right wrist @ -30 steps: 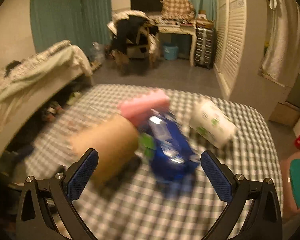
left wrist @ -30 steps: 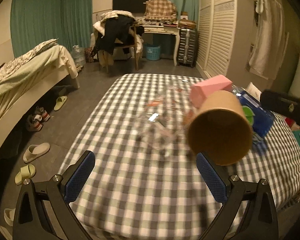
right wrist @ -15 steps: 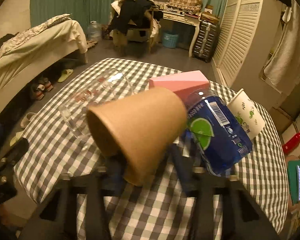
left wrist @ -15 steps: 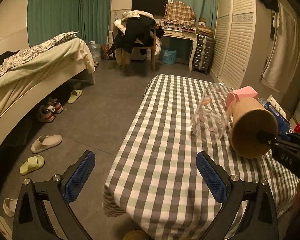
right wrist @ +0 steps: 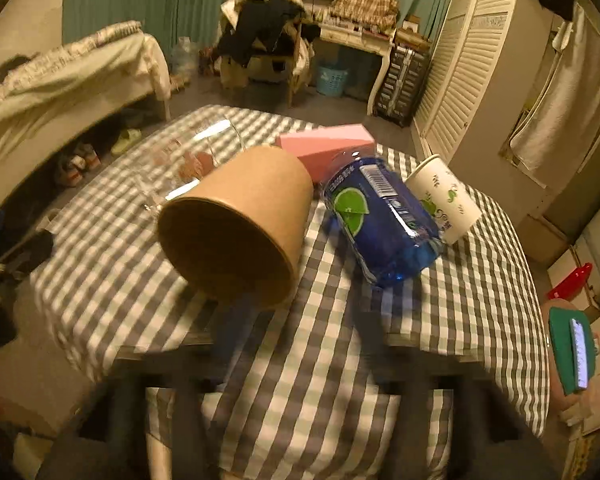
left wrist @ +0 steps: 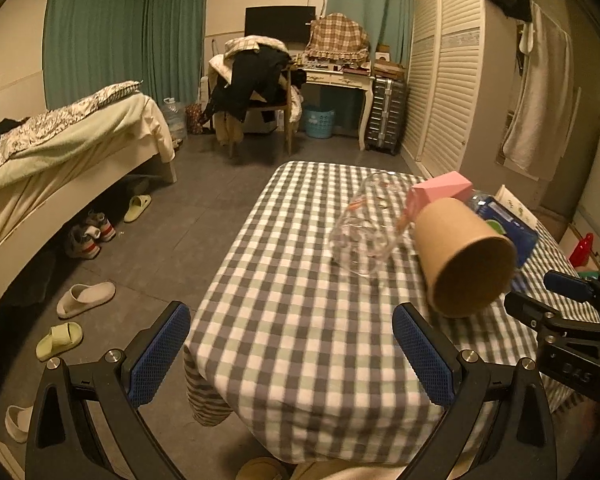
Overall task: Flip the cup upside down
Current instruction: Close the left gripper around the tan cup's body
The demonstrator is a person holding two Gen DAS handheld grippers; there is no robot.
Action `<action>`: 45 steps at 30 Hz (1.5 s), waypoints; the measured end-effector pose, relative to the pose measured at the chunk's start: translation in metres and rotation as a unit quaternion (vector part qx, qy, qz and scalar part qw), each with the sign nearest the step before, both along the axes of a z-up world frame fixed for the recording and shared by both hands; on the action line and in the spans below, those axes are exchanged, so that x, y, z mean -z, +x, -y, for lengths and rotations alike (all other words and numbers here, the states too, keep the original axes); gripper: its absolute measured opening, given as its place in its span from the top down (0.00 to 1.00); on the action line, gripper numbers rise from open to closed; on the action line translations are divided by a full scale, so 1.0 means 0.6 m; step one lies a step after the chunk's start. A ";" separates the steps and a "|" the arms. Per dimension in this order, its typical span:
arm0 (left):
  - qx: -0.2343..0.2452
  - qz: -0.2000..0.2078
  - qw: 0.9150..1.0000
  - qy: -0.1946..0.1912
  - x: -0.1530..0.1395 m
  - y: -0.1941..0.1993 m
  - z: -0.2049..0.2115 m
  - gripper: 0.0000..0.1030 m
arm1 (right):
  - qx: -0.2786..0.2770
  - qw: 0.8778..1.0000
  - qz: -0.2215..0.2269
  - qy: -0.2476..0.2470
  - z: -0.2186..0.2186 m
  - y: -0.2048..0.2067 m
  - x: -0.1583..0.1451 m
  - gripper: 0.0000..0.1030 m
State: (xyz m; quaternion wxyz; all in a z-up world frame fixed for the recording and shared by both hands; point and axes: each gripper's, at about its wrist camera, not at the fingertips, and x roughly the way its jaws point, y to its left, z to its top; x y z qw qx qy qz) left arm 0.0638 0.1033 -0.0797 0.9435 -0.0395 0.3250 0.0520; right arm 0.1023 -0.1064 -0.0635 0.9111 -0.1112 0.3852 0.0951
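A brown paper cup [left wrist: 462, 256] lies on its side on the checked tablecloth [left wrist: 300, 320], mouth toward me; it also shows in the right wrist view [right wrist: 240, 224]. My left gripper [left wrist: 292, 356] is open and empty, near the table's front edge, left of the cup. My right gripper [right wrist: 296, 336] is a motion-blurred shape just below the cup's rim; it seems partly closed and apart from the cup. It enters the left wrist view [left wrist: 560, 304] at the right, beside the cup.
A clear glass [left wrist: 364, 236] lies on its side left of the cup. Behind are a pink block [right wrist: 328, 148], a blue bottle [right wrist: 384, 216] and a white printed paper cup [right wrist: 444, 200]. A bed [left wrist: 60, 152] and slippers [left wrist: 84, 300] are on the left.
Both grippers have pulled back from the cup. The right gripper's fingers have closed in and blurred. The cup lies on its side, rolled slightly.
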 end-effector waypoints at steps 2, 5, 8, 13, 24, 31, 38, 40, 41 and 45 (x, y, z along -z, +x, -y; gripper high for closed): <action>0.003 0.001 1.000 0.001 -0.005 -0.003 0.009 0.00 | -0.006 1.000 0.001 0.016 0.011 -0.014 -0.008 0.36; 0.008 0.004 1.000 0.002 -0.014 -0.007 0.027 0.00 | -0.007 1.000 0.009 0.024 0.023 -0.027 -0.018 0.36; 0.024 0.007 1.000 0.000 -0.023 -0.005 0.054 0.00 | -0.006 0.999 0.015 0.037 0.042 -0.039 -0.026 0.36; 0.063 0.004 0.998 -0.013 -0.051 0.029 0.102 0.00 | 0.015 0.998 0.024 0.054 0.084 -0.043 -0.038 0.36; 0.137 -0.126 0.982 0.007 -0.088 0.220 0.194 0.00 | 0.036 0.997 0.015 0.073 0.175 -0.007 -0.061 0.36; 0.148 -0.223 0.963 0.004 -0.035 0.287 0.227 0.14 | 0.046 0.995 0.021 0.084 0.214 0.036 -0.084 0.36; 0.151 -0.262 0.949 0.086 0.008 0.313 0.260 0.16 | 0.041 0.994 0.011 0.097 0.225 0.067 -0.072 0.36; 0.150 -0.271 0.946 0.098 0.019 0.316 0.263 0.16 | 0.040 0.994 0.008 0.102 0.228 0.073 -0.068 0.36; 0.150 -0.277 0.943 0.105 0.024 0.318 0.264 0.16 | 0.040 0.994 0.007 0.103 0.226 0.074 -0.066 0.36; 0.155 -0.288 0.937 0.126 0.038 0.315 0.268 0.17 | 0.040 0.993 0.002 0.112 0.230 0.079 -0.058 0.36</action>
